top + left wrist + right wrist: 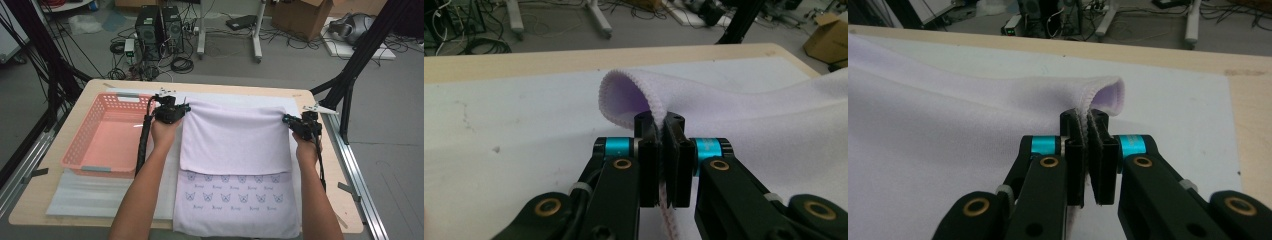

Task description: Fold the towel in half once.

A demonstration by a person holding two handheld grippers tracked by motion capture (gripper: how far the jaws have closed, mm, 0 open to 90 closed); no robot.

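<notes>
Holding one lilac towel (235,142) by two corners.
Left gripper (186,107) and right gripper (286,119) each pinch a hemmed corner (one pink basket (107,131) alongside).

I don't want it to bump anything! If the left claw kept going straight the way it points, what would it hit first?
Probably nothing on the table: past the towel corner pinched in the left claw lies bare white mat, then the table edge. Depth is hard to judge.

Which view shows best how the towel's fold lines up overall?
The high view: it takes in the whole lilac towel, the folded part covering its far half, the printed half bare, beside the pink basket. The left gripper view and right gripper view each show one pinched corner.
</notes>
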